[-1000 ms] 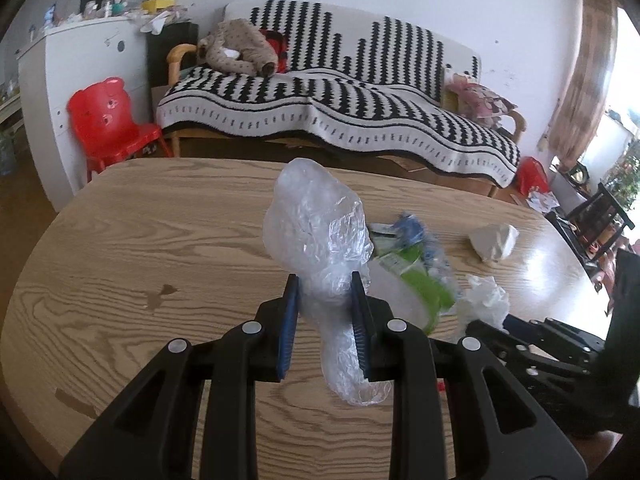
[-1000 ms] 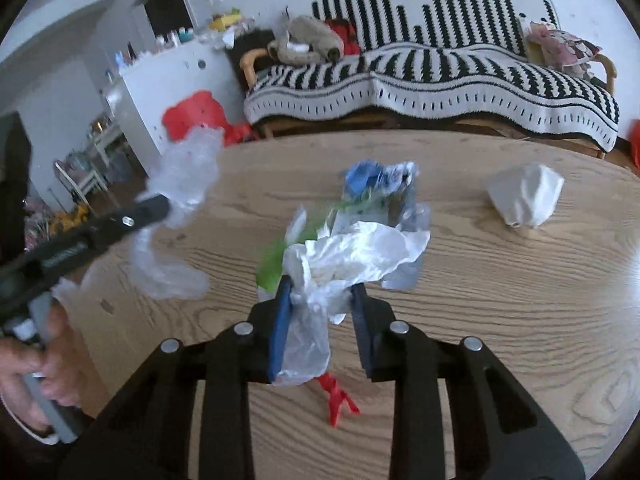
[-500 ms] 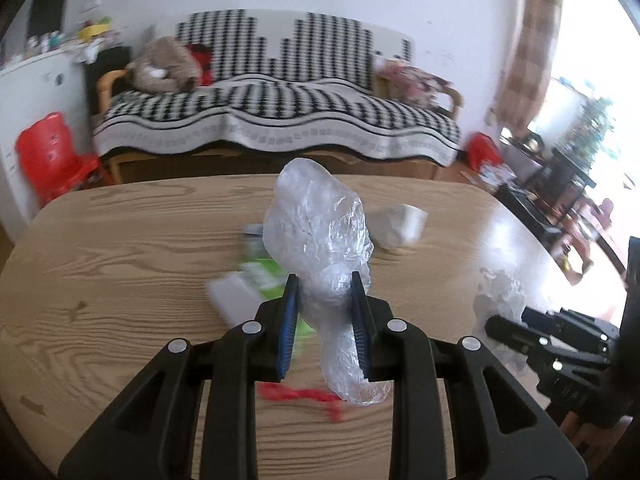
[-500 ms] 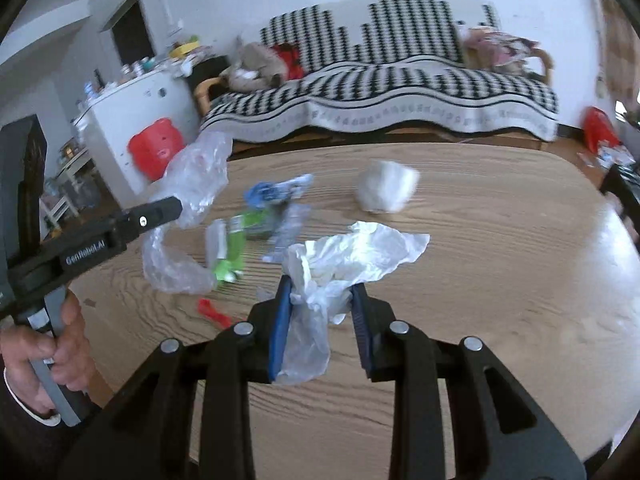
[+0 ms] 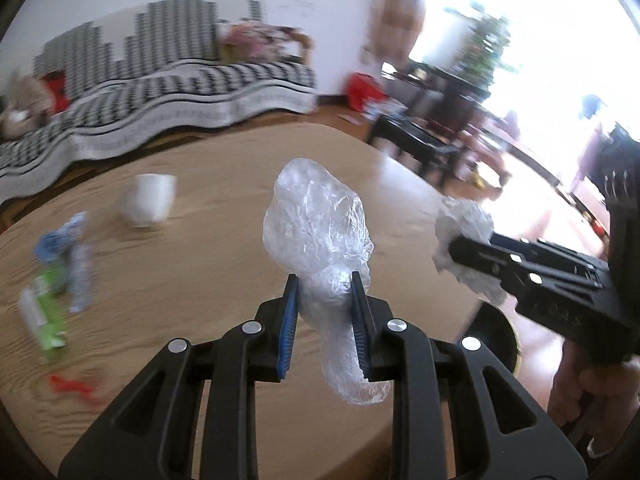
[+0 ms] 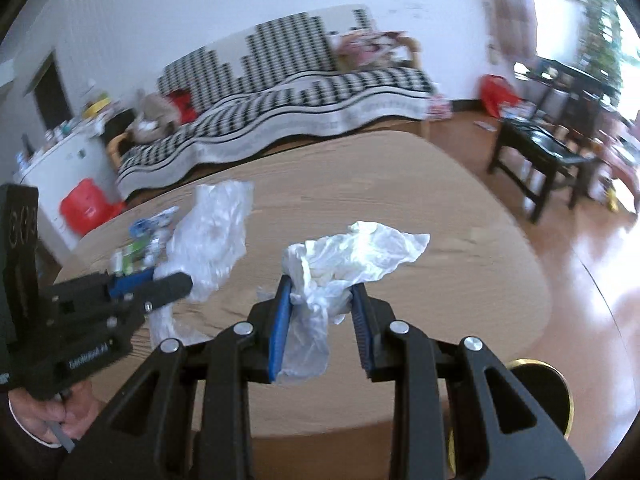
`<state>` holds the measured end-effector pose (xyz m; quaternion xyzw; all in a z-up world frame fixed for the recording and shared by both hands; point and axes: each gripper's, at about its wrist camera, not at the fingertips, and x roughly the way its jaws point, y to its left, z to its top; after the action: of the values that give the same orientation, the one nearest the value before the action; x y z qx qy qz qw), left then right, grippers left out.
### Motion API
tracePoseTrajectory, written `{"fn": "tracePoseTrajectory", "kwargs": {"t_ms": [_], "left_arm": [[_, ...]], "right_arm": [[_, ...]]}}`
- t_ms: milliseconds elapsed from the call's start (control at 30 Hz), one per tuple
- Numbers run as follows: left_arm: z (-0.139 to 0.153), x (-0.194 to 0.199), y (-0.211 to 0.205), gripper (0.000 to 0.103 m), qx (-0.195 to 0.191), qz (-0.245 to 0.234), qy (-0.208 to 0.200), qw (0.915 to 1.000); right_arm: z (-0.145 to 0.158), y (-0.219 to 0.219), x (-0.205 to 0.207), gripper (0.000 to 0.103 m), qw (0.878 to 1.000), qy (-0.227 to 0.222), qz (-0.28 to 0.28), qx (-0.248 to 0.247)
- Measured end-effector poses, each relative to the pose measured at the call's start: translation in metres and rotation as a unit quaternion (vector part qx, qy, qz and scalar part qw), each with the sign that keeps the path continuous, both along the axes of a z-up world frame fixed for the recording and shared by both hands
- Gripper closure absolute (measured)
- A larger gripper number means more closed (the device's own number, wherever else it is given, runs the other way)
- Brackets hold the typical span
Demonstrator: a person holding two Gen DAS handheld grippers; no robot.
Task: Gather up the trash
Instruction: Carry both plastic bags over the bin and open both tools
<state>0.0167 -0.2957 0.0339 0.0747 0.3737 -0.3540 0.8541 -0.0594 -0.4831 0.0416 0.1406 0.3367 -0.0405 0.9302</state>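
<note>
My left gripper [image 5: 324, 292] is shut on a crumpled clear plastic bag [image 5: 316, 224], held above the wooden table [image 5: 208, 248]. My right gripper [image 6: 320, 296] is shut on a crumpled white plastic bag [image 6: 352, 252], also in the air over the table. Each gripper shows in the other's view: the right gripper [image 5: 452, 248] at the right with its white bag, the left gripper [image 6: 176, 282] at the left with its clear bag [image 6: 212, 232]. Still on the table lie a white crumpled wad [image 5: 148, 200], a blue wrapper [image 5: 60, 240], a green packet [image 5: 46, 316] and a red scrap [image 5: 74, 388].
A round black bin with a gold rim [image 6: 536, 392] stands on the floor below the table's right edge, also visible as the bin [image 5: 496, 336]. A striped sofa [image 6: 280, 112] lies behind the table. A dark chair [image 6: 540, 152] and a red bag [image 6: 496, 92] stand at the right.
Both grippers swung to the right across the table with their bags still held. The remaining trash slid to the left of the views, and the bin came into sight.
</note>
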Motion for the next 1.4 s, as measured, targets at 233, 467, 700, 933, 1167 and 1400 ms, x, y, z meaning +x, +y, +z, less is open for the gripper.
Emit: {"fn": "tracePoseTrajectory", "kwargs": {"t_ms": [233, 467, 700, 933, 1167, 1400], "left_arm": [[-0.026, -0.049, -0.091, 0.079, 0.011, -0.097, 0.013, 0.9952], [-0.061, -0.080, -0.154, 0.079, 0.024, -0.164, 0.051, 0.9849], [-0.105, -0.110, -0.207, 0.079, 0.054, -0.219, 0.082, 0.9709], [-0.139, -0.122, -0.237, 0.079, 0.081, -0.235, 0.101, 0.9631], [-0.149, -0.124, -0.250, 0.079, 0.085, -0.238, 0.112, 0.9611], [-0.150, -0.125, -0.250, 0.079, 0.084, -0.237, 0.118, 0.9607]], "right_arm": [[-0.022, -0.090, -0.079, 0.074, 0.996, 0.014, -0.092, 0.007], [-0.053, -0.156, -0.144, 0.073, 0.985, 0.047, -0.162, 0.025], [-0.100, -0.195, -0.180, 0.073, 0.970, 0.116, -0.204, 0.060], [-0.123, -0.205, -0.184, 0.073, 0.960, 0.152, -0.221, 0.084], [-0.122, -0.201, -0.177, 0.072, 0.960, 0.158, -0.215, 0.083], [-0.125, -0.205, -0.176, 0.072, 0.959, 0.159, -0.220, 0.086]]}}
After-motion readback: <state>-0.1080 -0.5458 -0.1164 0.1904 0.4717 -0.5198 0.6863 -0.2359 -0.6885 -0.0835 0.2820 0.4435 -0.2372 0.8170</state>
